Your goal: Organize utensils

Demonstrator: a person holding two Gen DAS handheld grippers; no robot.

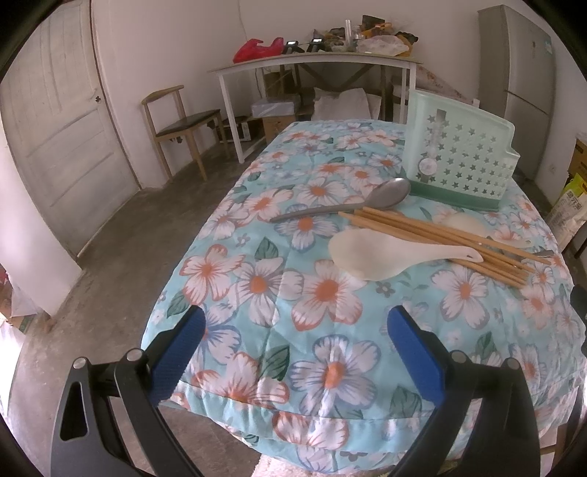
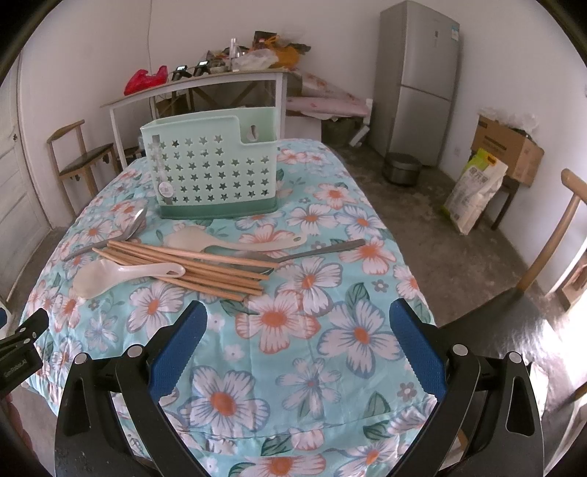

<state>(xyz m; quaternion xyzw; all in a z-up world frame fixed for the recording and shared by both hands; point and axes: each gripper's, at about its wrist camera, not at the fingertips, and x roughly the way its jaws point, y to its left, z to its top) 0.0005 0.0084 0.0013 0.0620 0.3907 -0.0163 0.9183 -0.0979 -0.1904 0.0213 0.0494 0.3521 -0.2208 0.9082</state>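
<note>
A table covered by a light-blue floral cloth [image 2: 312, 352] carries a mint-green plastic utensil holder with star-shaped holes [image 2: 212, 172], standing upright. Near it lie a heap of wooden chopsticks [image 2: 205, 266], two white plastic rice spoons [image 2: 121, 276] [image 2: 234, 240], a grey metal spoon [image 1: 352, 203] and a grey flat-handled utensil [image 2: 323, 249].

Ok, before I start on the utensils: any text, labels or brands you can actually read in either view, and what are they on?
Printing on the left gripper body at the edge of the right wrist view: too blurred to read.
Round sticker on the green holder: too small.
Print on the white sack on the floor: illegible.
Dark print on the cardboard box: blurred.
Blue label on the fridge: too small.
Nothing reads with certainty.
</note>
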